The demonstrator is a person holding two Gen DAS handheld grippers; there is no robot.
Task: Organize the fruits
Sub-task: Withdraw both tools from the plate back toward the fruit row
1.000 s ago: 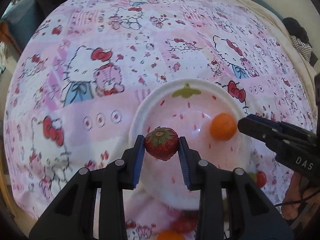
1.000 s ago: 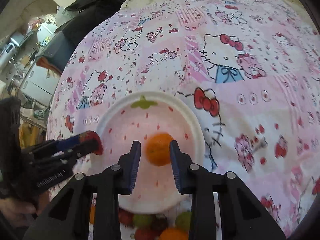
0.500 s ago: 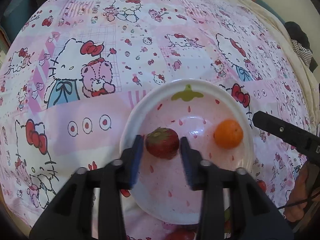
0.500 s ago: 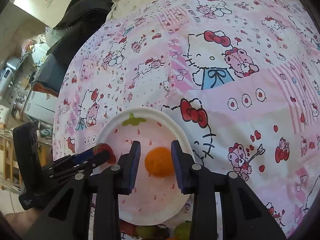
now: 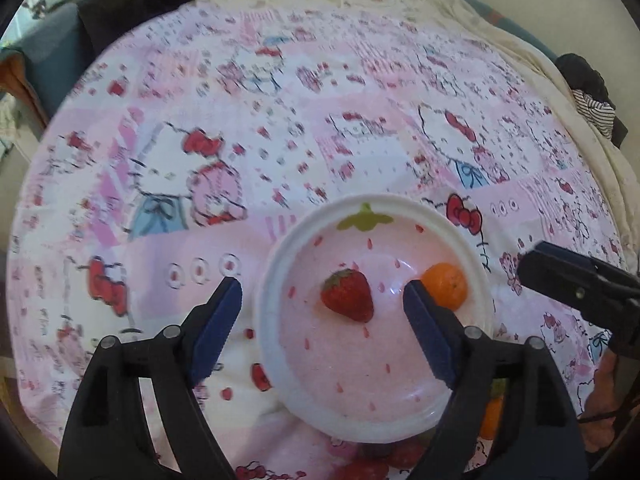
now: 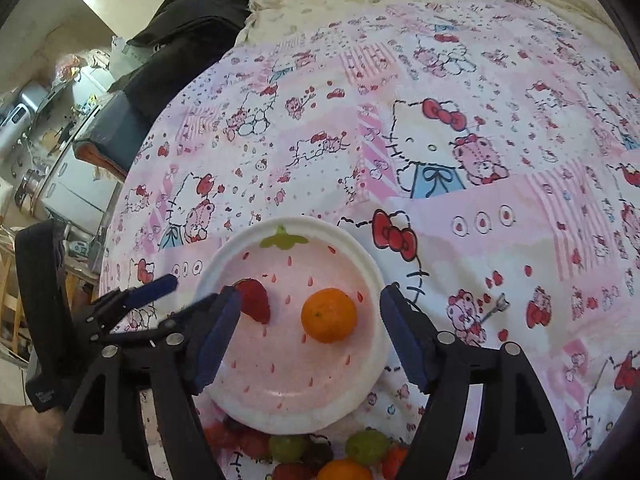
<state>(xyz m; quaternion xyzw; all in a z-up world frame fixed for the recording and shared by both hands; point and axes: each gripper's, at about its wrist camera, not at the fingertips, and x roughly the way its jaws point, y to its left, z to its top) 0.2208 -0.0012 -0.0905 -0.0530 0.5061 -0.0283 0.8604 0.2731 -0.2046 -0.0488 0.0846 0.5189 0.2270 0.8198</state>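
Cartoon-print pink cloth (image 6: 480, 128) covers the whole work surface, dark bundle and kitchen clutter at upper left of the right view, cream fabric along the top. Plate (image 6: 362, 258) sits lower centre in both views; strawberry (image 5: 347, 295) lies mid-plate, orange (image 6: 329, 314) beside it, apart, not touching. Left gripper (image 5: 322, 334) jaws opening, strawberry released between them, pads clear of it. Right gripper (image 6: 310, 338) jaws opening too, orange free between them, no contact. More fruit (image 6: 320, 452) piled on the cloth at the bottom edge, just past the plate's near rim. Risks, as judged: orange is round and can roll toward the rim or into the strawberry if a finger clips it on the way out; the right gripper's left finger (image 6: 218, 330) sits very near the strawberry, so a sideways pull could shove it. The two tools are close at the plate's left side in the right view, so they could knock together. Soft cloth under the plate means a bump on the rim could tip it. Room: wide open cloth above and right of the plate; tight at the bottom edge near the pile; straight up looks the safest exit.
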